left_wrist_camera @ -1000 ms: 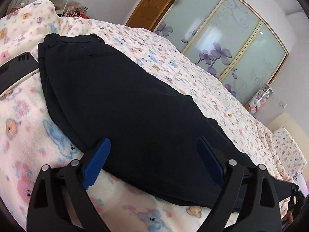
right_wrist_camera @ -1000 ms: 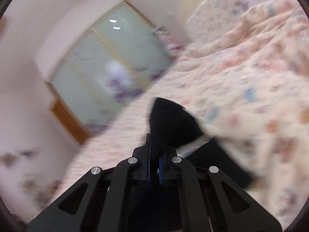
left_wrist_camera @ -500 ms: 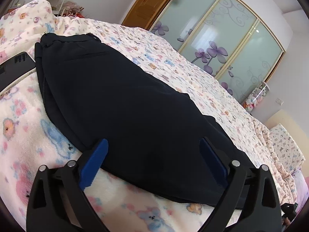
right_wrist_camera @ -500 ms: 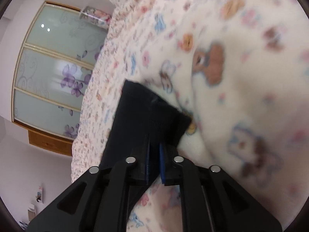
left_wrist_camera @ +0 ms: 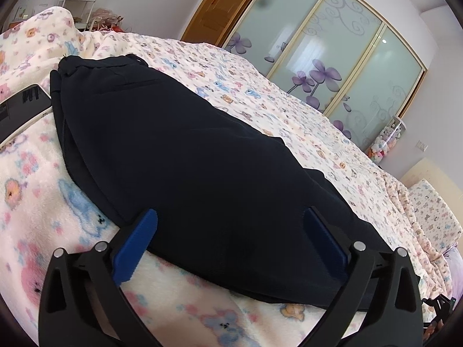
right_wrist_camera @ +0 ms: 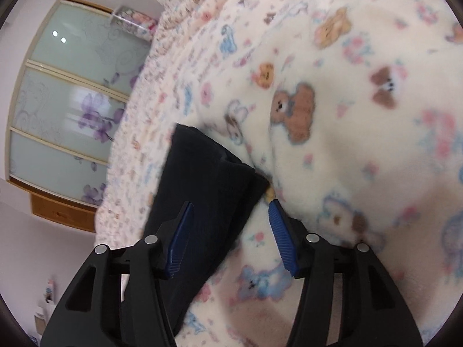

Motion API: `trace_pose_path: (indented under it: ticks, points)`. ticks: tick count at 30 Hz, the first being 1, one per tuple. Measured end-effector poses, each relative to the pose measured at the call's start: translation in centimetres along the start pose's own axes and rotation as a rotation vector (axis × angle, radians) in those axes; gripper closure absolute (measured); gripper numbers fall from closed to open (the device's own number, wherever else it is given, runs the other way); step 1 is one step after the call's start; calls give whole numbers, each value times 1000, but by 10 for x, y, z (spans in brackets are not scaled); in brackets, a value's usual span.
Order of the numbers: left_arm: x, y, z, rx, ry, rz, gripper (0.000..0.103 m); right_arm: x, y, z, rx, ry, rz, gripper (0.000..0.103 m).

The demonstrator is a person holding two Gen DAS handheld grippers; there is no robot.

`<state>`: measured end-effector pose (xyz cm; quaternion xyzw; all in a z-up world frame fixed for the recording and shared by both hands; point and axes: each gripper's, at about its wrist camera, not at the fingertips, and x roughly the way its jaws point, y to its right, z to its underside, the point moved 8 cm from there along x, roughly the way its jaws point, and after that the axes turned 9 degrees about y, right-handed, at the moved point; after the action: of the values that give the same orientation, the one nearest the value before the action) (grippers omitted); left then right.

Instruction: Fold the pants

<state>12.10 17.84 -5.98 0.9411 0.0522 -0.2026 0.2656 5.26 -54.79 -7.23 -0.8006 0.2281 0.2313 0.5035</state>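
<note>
Dark pants (left_wrist_camera: pixel 185 156) folded lengthwise on blanket (left_wrist_camera: pixel 43 190), device (left_wrist_camera: pixel 20 107) just left, no readable writing. Left gripper (left_wrist_camera: pixel 228 240) wide open. Right gripper (right_wrist_camera: pixel 231 231) just opened, pads clear of pants' end.

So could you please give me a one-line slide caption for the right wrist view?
Right gripper, jaws just opened, releasing the dark pants leg end onto the bear-print blanket.
</note>
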Motion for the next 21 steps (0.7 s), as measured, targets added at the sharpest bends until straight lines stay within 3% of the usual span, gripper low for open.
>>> trace_pose_path:
  ticks: [5,6,8,11,14,21]
  points:
    - [0,0,0,-1,0,1,2,12,6,-4,47,11,-8,49]
    - [0,0,0,-1,0,1,2,15,6,-5,50,21,-24,54]
    - [-1,0,0,-2,0,2,2,19,10,-7,39,27,-14,72]
    - [0,0,0,-5,-1,7,2,15,11,-8,54,44,-60,80]
    - [0,-1,-1,-8,-2,10,2,0,3,-9,50,79,-107,84]
    - [1,-3,-3,-15,-4,17,2,-36,-52,-8,-155,231,-200,86]
